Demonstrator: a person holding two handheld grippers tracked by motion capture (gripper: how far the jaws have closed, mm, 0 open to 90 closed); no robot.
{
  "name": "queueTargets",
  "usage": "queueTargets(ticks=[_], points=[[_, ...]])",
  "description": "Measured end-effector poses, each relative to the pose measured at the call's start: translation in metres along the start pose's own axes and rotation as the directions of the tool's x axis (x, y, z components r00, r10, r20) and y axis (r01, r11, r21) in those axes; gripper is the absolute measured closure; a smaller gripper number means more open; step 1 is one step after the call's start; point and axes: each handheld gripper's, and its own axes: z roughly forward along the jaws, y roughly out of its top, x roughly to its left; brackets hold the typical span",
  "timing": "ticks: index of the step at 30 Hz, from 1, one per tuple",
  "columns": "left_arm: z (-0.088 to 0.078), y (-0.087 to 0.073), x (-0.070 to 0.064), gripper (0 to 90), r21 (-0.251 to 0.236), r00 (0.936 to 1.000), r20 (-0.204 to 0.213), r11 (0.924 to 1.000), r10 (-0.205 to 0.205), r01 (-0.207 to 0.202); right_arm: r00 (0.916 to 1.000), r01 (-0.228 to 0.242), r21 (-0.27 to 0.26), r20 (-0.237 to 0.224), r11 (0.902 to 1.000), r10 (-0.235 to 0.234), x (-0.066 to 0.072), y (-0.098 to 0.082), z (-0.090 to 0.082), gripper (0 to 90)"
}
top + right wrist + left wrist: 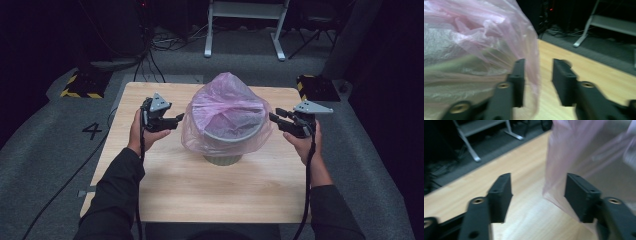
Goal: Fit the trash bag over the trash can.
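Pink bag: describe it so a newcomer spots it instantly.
On the light wooden table stands a grey bin near the middle. The pink bag is the see-through plastic liner draped over its rim, puffed into a dome above; nothing else there is pink.

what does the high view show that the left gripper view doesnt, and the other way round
High view alone: the grey round plastic bin under the thin pink plastic bag, both forearms, the right hand-held gripper, and the black-and-yellow striped floor blocks. Left gripper view alone: a close look along the left hand-held gripper, its black jaws apart, the bag's hanging edge by one jaw, not pinched. Both share the bag, the light wooden table, and the white metal frame on the floor beyond.
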Motion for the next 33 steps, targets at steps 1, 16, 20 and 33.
queueTargets(ticks=[1,16,20,33], points=[[-0.002,0.002,0.0,30.9,-0.005,1.0,-0.001,1.0,0.0,0.0,0.9999,0.013,-0.002,-0.003,0.9999,-0.013,0.0,0.003,-0.002,52.0],[0.011,0.025,-0.004,35.5,-0.015,0.9988,0.022,0.9989,0.044,-0.043,0.982,0.107,-0.111,-0.143,0.988,-0.123,0.011,0.041,-0.022,44.9],[0.019,0.027,-0.007,35.4,-0.01,0.9979,0.042,0.9988,0.049,-0.048,0.9649,0.173,-0.058,-0.19,0.9832,-0.181,0.024,0.057,-0.008,44.0],[0.035,0.034,-0.015,86.0,-0.028,0.9886,0.08,0.9917,0.128,-0.126,0.9654,0.174,0.048,-0.206,0.9836,-0.16,0.019,0.071,0.034,81.6]])
